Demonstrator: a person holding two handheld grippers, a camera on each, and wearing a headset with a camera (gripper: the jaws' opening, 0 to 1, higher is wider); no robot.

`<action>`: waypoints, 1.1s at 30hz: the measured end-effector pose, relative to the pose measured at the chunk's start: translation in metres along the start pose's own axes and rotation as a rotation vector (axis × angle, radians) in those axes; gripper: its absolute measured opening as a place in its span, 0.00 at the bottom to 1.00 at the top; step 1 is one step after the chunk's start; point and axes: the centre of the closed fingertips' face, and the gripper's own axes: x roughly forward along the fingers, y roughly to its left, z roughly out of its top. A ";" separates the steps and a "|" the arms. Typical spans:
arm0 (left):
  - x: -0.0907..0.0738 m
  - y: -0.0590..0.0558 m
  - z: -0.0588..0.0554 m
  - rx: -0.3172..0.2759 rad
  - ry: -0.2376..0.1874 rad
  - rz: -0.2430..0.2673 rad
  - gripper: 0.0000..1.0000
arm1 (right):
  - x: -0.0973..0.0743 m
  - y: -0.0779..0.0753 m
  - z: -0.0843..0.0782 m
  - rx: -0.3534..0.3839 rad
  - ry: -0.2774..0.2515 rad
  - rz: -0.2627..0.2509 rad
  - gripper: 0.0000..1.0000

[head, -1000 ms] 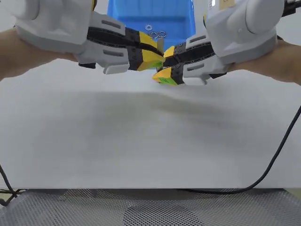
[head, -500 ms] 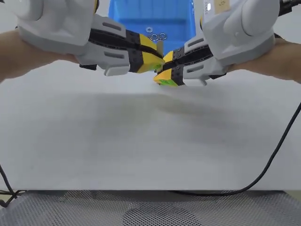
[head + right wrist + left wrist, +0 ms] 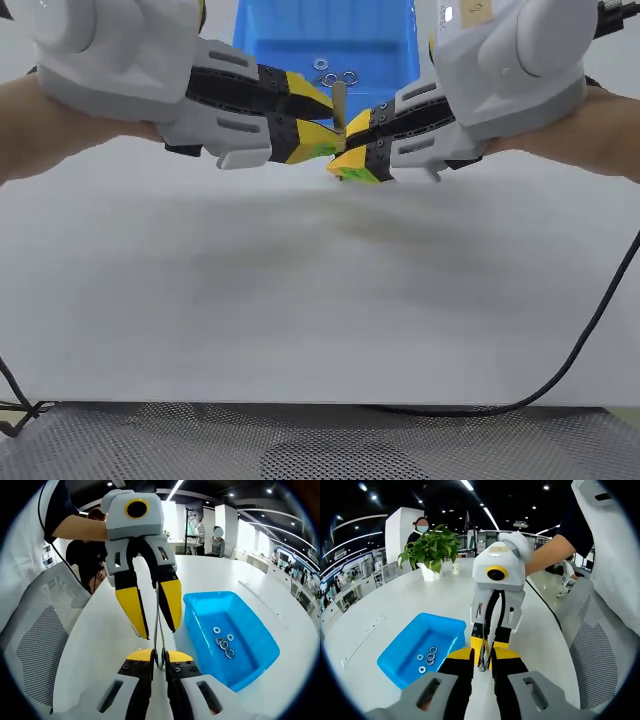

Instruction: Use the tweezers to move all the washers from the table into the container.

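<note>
A broad white table (image 3: 300, 300) fills an open-plan office. A grey mesh chair (image 3: 35, 645) sits at eight o'clock in the right gripper view. In the left gripper view, a potted plant (image 3: 431, 550) and a white pillar (image 3: 400, 530) stand at ten o'clock, under ceiling light strips (image 3: 490, 515).

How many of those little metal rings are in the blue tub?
5 washers, all in the blue container: one lying apart, one beside the cluster, and three bunched together. The bunch may hide another.

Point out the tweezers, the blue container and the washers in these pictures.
tweezers (image 3: 158, 625): right gripper view, middle of the metal arms.
container (image 3: 207, 610): right gripper view, bare blue floor.
washers (image 3: 223, 643): right gripper view, middle of the cluster.
</note>
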 end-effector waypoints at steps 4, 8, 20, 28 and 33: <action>-0.002 0.001 0.001 -0.002 0.000 0.011 0.17 | 0.000 0.000 0.000 -0.001 0.000 -0.002 0.09; -0.001 -0.003 0.001 0.006 0.005 0.004 0.17 | -0.001 0.000 0.000 0.000 -0.002 -0.005 0.09; 0.001 -0.004 0.006 0.015 -0.008 -0.007 0.17 | -0.003 0.000 0.001 -0.001 -0.011 -0.014 0.09; -0.011 -0.008 0.000 -0.004 0.020 -0.007 0.20 | -0.010 0.000 0.008 0.001 -0.025 -0.025 0.09; -0.027 0.002 -0.009 -0.028 0.039 0.045 0.23 | -0.016 0.003 0.016 -0.002 -0.031 -0.029 0.09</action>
